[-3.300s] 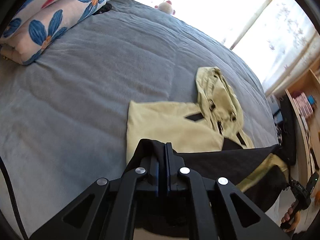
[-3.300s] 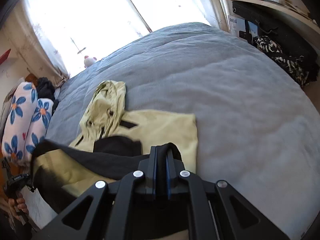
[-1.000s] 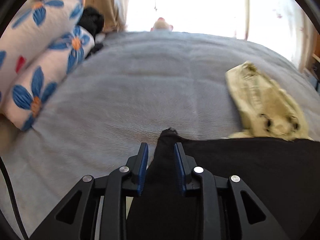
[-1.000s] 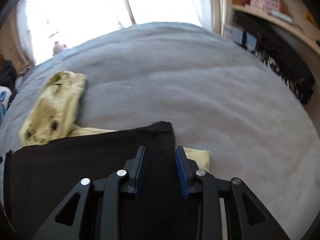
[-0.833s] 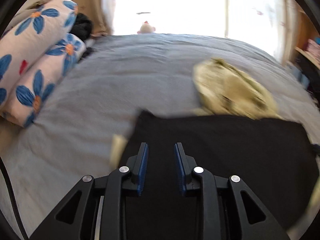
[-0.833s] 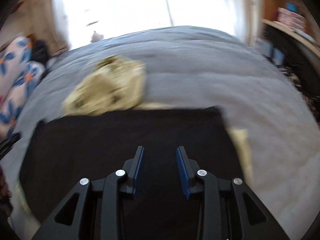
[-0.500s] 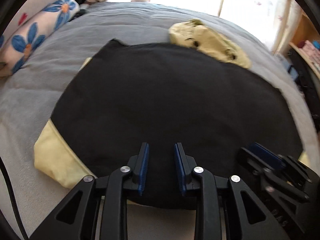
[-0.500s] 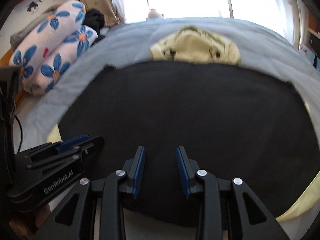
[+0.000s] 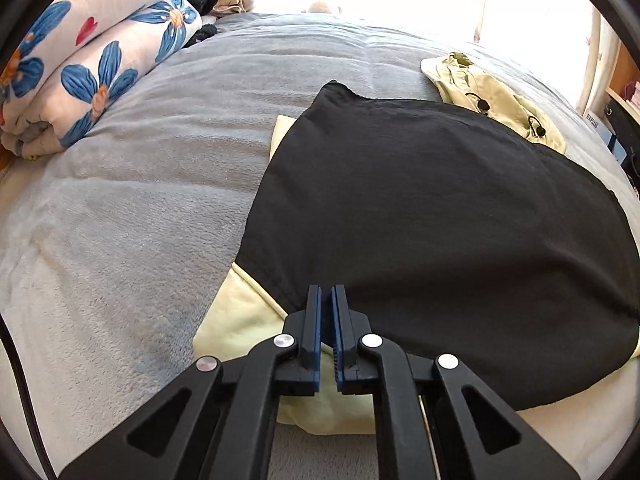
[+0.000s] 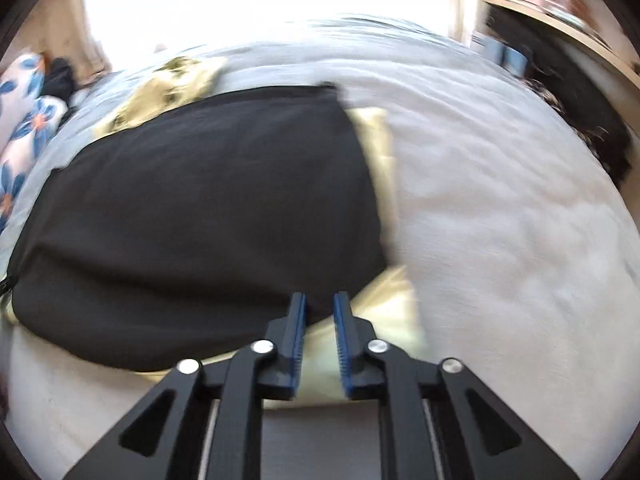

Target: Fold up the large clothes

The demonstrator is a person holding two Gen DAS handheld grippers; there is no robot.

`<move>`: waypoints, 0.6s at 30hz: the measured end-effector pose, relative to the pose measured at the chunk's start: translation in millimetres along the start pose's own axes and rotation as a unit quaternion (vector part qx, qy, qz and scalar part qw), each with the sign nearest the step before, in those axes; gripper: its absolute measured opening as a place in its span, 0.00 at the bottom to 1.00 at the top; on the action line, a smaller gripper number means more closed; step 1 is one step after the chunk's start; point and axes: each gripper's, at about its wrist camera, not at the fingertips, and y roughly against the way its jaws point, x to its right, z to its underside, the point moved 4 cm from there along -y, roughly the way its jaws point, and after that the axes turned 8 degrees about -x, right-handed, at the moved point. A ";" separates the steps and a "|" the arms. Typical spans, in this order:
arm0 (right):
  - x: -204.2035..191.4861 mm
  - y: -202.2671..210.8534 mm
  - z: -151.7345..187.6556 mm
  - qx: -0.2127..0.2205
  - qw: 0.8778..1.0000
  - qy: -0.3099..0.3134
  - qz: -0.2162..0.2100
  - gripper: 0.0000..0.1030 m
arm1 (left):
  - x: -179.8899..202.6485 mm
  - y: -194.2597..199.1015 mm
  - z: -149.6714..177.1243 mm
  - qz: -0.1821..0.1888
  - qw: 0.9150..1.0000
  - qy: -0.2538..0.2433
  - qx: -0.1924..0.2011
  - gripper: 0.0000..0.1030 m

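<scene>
The jacket (image 9: 440, 216) lies folded on the grey bedspread (image 9: 132, 216), its black lining side up, with pale yellow-green corners showing at the near edge and its hood (image 9: 492, 92) sticking out at the far side. The next fold likely starts from those two near corners, so each pinch should take both the black layer and the yellow one under it; catching only the top layer would let the fold slide apart. Keeping the two hands level with each other should keep the fold line straight.

The left gripper (image 9: 328, 308) hangs over the near left corner with its jaws almost together and no cloth visibly between them. The right gripper (image 10: 320, 312) is over the near right corner; its jaws are closing, a narrow gap remains, and nothing is pinched as far as the blurred view shows.

The bedspread is soft and slightly rippled, so cloth may drag on it. A rolled flowered quilt (image 9: 92, 60) sits at the left side, bright curtained windows lie beyond, and wooden shelves (image 10: 560, 24) stand to the right.
</scene>
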 end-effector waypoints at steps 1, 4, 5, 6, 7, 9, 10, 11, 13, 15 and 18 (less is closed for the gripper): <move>2.3 -0.8 -1.5 -0.004 1.000 -0.008 -0.009 0.12 | 0.2 -0.1 -1.1 -0.001 1.000 0.002 -0.001 0.05; -0.2 1.1 -8.5 -0.012 1.000 -0.018 -0.015 0.15 | 4.3 -1.2 -8.0 -0.004 1.000 -0.005 -0.010 0.05; -5.8 5.2 -13.1 -0.011 1.000 -0.016 -0.010 0.18 | 6.4 1.2 -9.6 -0.004 1.000 -0.007 -0.011 0.05; -11.0 9.0 -17.3 -0.006 1.000 -0.012 -0.011 0.22 | 8.7 5.6 -11.8 -0.005 1.000 -0.008 -0.011 0.07; -16.3 11.7 -26.0 0.004 1.000 -0.007 -0.018 0.24 | 11.3 10.9 -16.4 -0.007 1.000 -0.011 -0.005 0.11; -35.6 17.2 -41.1 0.016 0.999 0.007 -0.045 0.24 | 19.4 18.5 -30.3 -0.006 1.000 -0.018 0.011 0.21; -45.7 18.6 -47.1 0.018 0.998 0.013 -0.057 0.24 | 25.6 19.5 -40.2 -0.006 1.000 -0.022 0.019 0.29; -58.7 16.7 -56.7 0.020 0.997 0.022 -0.068 0.24 | 31.9 18.9 -49.3 -0.006 0.999 -0.025 0.023 0.33; -89.5 10.4 -78.5 0.027 0.995 0.046 -0.085 0.24 | 49.6 11.5 -71.6 0.005 0.999 -0.039 0.028 0.36; -112.7 -0.9 -100.9 0.029 0.993 0.061 -0.100 0.24 | 63.1 -2.5 -93.5 0.001 0.998 -0.053 0.029 0.36; -129.5 -23.6 -133.0 0.028 0.993 0.055 -0.100 0.24 | 69.5 -31.7 -125.4 -0.018 0.998 -0.049 0.022 0.36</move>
